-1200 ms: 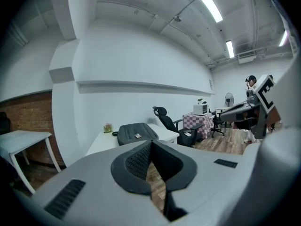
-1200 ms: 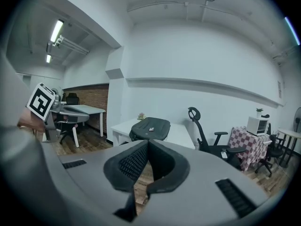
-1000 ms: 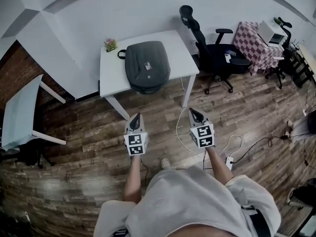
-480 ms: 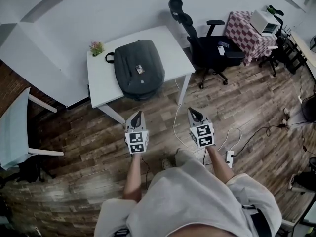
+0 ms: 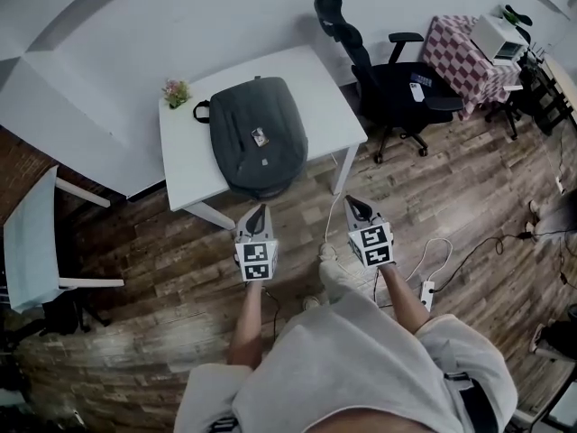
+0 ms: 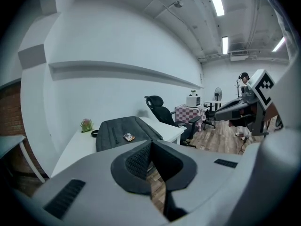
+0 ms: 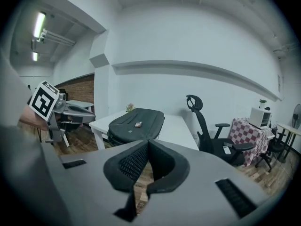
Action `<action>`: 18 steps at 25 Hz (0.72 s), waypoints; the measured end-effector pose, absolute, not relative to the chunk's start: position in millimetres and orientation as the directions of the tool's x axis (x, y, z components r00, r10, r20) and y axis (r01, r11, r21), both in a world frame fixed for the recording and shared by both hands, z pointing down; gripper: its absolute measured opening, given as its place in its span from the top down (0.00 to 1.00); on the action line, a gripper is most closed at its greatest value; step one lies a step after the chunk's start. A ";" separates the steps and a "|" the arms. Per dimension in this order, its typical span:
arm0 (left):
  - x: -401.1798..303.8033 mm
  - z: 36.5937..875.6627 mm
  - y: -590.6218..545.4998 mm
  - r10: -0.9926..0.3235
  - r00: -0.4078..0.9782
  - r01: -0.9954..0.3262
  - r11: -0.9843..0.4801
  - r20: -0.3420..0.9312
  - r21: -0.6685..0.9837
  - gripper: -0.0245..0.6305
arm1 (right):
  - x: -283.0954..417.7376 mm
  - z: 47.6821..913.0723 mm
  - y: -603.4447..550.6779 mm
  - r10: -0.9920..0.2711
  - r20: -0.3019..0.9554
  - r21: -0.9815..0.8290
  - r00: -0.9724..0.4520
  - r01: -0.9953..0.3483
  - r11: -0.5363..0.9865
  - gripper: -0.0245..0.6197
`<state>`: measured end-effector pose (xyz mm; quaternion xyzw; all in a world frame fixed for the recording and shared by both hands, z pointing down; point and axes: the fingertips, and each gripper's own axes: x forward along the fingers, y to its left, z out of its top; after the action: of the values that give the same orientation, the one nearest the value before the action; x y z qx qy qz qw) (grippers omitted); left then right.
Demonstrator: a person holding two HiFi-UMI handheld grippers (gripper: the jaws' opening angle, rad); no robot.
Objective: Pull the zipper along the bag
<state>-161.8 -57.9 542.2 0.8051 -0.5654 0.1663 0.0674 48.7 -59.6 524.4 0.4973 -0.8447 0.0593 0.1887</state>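
We have closed on the desk (image 5: 329, 97) since the earlier frame; its front edge now sits just ahead of the left gripper (image 5: 260, 211) and the right gripper (image 5: 353, 204). The bag (image 5: 257, 138) lies flat on the desk, untouched. Both pairs of fingers (image 6: 137, 161) are clenched and empty. We judge the zipper pull not yet begun.

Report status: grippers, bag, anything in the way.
Shut and empty: left gripper, right gripper, both short of the table. Untouched bag flat on table. Beside table, office chair, not in the path.
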 end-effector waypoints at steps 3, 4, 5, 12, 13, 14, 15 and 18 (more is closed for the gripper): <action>-160.1 548.0 -81.4 -0.880 0.293 -0.934 -0.347 0.374 -0.086 0.92 | 45.1 529.8 -92.2 -0.803 0.381 0.072 -0.459 -0.851 0.521 0.94; -158.5 551.0 -89.9 -0.877 0.289 -0.933 -0.347 0.383 -0.091 0.92 | 44.3 531.5 -103.3 -0.796 0.384 0.067 -0.468 -0.846 0.530 0.94; -156.6 554.1 -98.0 -0.874 0.284 -0.933 -0.347 0.394 -0.098 0.92 | 43.8 533.5 -114.0 -0.789 0.387 0.063 -0.477 -0.840 0.539 0.94; -139.5 570.1 -150.3 -0.857 0.240 -0.925 -0.344 0.456 -0.161 0.92 | 40.8 545.2 -183.5 -0.731 0.399 0.015 -0.554 -0.793 0.609 0.94; -136.9 572.9 -156.3 -0.853 0.235 -0.922 -0.347 0.466 -0.170 0.92 | 40.6 548.2 -192.5 -0.723 0.402 0.008 -0.562 -0.787 0.617 0.94; -134.5 576.2 -161.4 -0.849 0.229 -0.920 -0.348 0.476 -0.179 0.92 | 40.6 551.4 -200.9 -0.715 0.405 0.000 -0.570 -0.782 0.624 0.94; -132.2 580.4 -165.5 -0.843 0.222 -0.919 -0.349 0.490 -0.184 0.92 | 40.6 554.9 -208.7 -0.706 0.409 -0.008 -0.578 -0.776 0.630 0.94; -126.6 593.4 -177.5 -0.823 0.203 -0.912 -0.357 0.530 -0.204 0.92 | 39.6 566.2 -230.6 -0.682 0.420 -0.036 -0.598 -0.762 0.646 0.94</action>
<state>-126.6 -177.5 593.4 0.7718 -0.5620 0.2873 0.0768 39.6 -230.6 566.2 0.4069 -0.8876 0.1065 0.1876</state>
